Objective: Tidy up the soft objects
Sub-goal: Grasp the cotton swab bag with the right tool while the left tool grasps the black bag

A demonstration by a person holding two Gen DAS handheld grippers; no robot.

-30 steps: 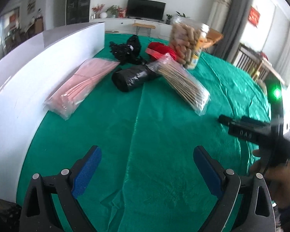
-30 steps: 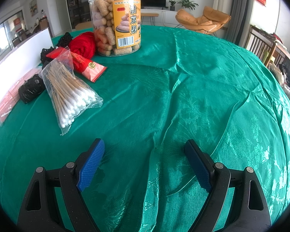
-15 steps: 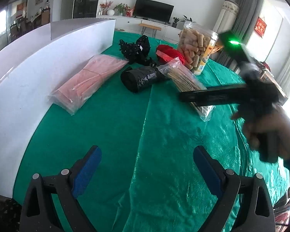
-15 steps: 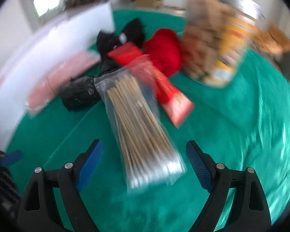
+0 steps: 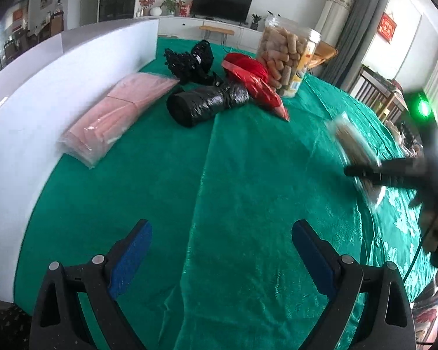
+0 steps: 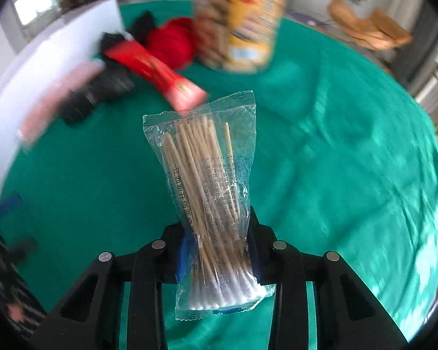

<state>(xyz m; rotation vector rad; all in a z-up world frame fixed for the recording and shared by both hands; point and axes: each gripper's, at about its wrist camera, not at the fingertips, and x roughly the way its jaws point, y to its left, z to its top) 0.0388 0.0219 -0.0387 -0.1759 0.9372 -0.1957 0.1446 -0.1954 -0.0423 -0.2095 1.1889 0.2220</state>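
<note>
Along the left edge of the table (image 5: 248, 204), draped in green cloth, a white board (image 5: 43, 93) stands upright, and a flat pink packet (image 5: 114, 116) lies just beside it. Further right sit a black roll (image 5: 201, 103), a black tangle (image 5: 189, 61), a red bundle (image 5: 248, 64) with a red packet (image 5: 262, 90) touching it, and a clear jar (image 5: 286, 55) of tan snacks. Nearer, the left tongs (image 5: 222, 256) hang spread wide over bare cloth, holding nothing. On the right, the right tongs (image 6: 216, 248) have just been closing and now pinch the bag of cotton swabs (image 6: 210, 192): a clear, crinkled sleeve printed with dark text, wooden sticks bunched inside, white tips at the near end. It is lifted clear of the cloth, tilted away from the camera.
</note>
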